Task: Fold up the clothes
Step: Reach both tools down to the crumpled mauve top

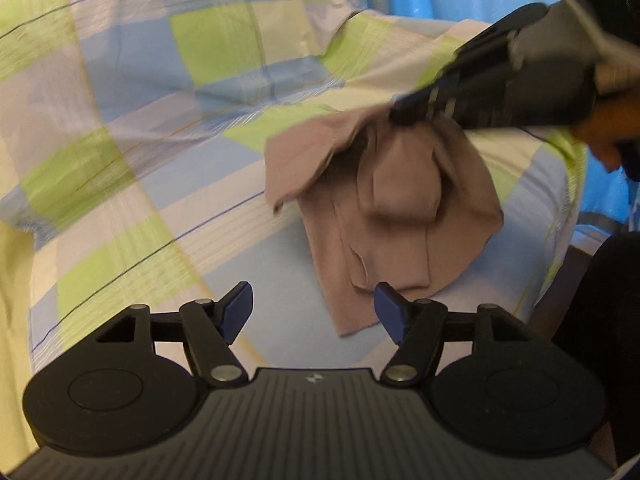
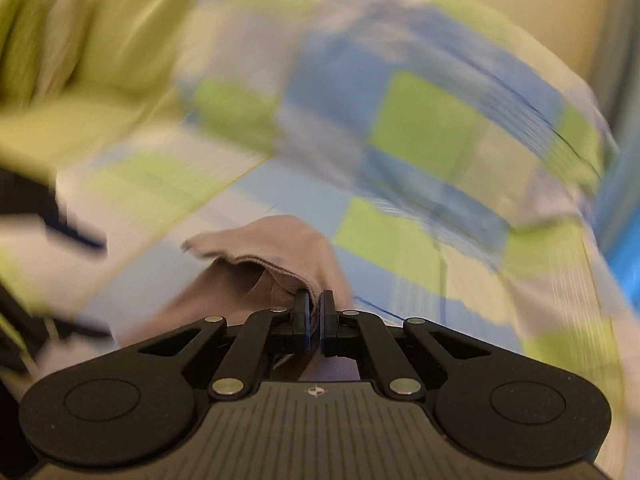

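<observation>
On our left is the checked bedspread (image 1: 132,128), a patchwork of green, blue and white squares that covers the bed and is blurred in the right wrist view. Our left gripper (image 1: 314,310) hovers low over it with its blue-tipped fingers (image 1: 240,308) spread wide and nothing between them, just short of the near hem of the garment. Moving right, the beige garment (image 1: 384,216) lies crumpled in the middle of the bed, its lower part resting flat on the bedspread while its upper part is gathered to a peak and lifted. At that peak our right gripper (image 2: 315,316) has its fingers pressed together on a pinch of the cloth. We judge the garment light, soft and limp: it sags from one hold and will drape rather than keep a shape. We would take the loose near corner with the left fingers, so two holds can stretch it flat.
</observation>
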`<state>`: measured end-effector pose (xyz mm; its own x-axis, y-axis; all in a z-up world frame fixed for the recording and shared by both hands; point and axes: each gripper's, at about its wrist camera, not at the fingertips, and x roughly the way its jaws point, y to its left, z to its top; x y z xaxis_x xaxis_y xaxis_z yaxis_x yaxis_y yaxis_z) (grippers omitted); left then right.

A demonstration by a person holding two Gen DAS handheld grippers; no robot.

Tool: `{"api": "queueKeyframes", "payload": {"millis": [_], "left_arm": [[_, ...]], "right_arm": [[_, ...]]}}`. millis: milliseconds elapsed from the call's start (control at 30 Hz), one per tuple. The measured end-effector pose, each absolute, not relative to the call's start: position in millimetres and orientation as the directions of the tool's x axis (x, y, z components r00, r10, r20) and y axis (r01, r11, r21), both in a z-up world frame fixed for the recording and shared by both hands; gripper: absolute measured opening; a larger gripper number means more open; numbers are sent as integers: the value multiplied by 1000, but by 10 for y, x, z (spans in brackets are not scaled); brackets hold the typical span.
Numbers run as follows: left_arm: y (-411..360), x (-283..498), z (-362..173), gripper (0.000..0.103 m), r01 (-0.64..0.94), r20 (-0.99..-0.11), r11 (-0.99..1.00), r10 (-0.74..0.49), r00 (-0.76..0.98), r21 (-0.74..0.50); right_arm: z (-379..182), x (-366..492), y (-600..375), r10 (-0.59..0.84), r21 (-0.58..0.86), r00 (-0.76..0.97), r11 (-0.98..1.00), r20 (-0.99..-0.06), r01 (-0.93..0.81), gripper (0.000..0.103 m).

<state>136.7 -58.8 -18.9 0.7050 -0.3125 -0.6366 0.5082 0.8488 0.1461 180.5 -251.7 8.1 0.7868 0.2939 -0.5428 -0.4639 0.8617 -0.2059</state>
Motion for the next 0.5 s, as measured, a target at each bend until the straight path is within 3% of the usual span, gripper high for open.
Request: {"api": "queueKeyframes", "payload": {"millis": [133,300,367,500], "left_arm": [[-838,1427,-222,64,546,-634,828,-355,687,128],[-1221,1386,-226,64,612,-608,769,-400,686,185],[-1344,1412,-253,65,631,-612,751,-410,676,194],[-1492,1588,-338,65,627,-629,755,-395,669,193]], "right_arm": [[195,1848,-3090,260,-50,829,944,-495,-326,2],[5,2015,-3891,164,213,827,975,-538,-55,3],[-136,2043,-4110,127,234,807,972,-577,15,3],[-322,1930,-4238,28,124,787,990,-616,61,4]]}}
